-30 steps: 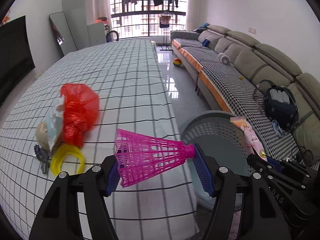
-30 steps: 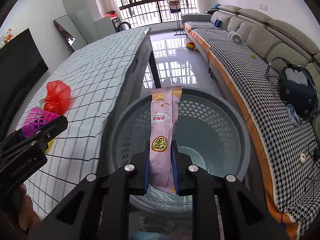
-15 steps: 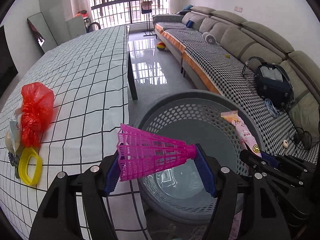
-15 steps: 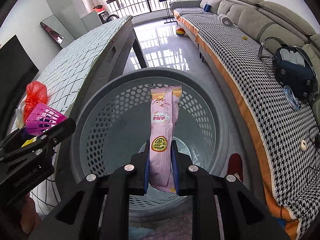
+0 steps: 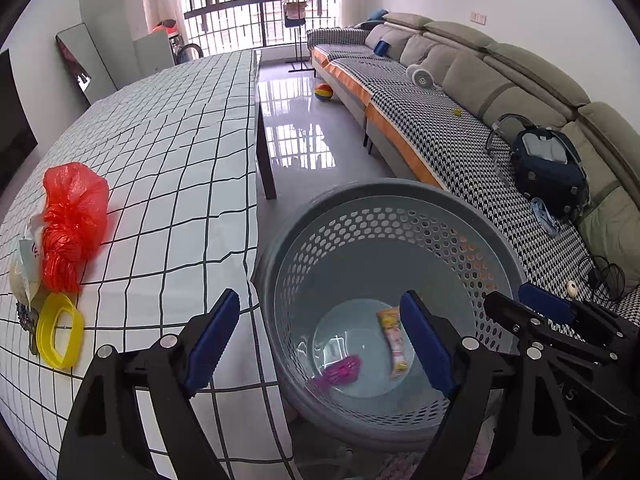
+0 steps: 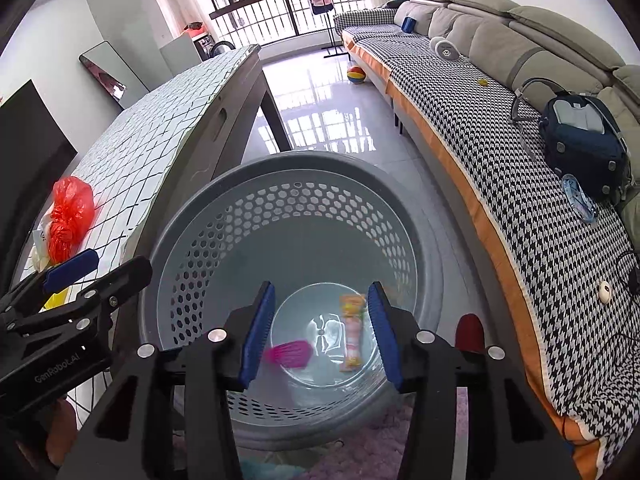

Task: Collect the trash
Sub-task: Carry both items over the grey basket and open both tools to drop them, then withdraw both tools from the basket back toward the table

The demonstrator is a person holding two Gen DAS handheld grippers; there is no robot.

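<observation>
While both grippers are hanging over the grey basket [image 6: 192,240], the left gripper [image 5: 320,340] and the right gripper [image 6: 320,332] are both opening their jaws with nothing between them. The pink shuttlecock [image 6: 290,354] and the snack wrapper [image 6: 354,332] are lying at the basket's bottom. More trash, a red bag [image 5: 74,220] and a yellow ring [image 5: 60,336], is waiting on the checked table [image 5: 180,140]. Swinging back carelessly could be knocking the basket's rim and tipping it.

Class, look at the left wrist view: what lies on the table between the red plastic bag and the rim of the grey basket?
Nothing. In the left wrist view, only bare checked tablecloth stretches from the red plastic bag to the basket rim.
</observation>
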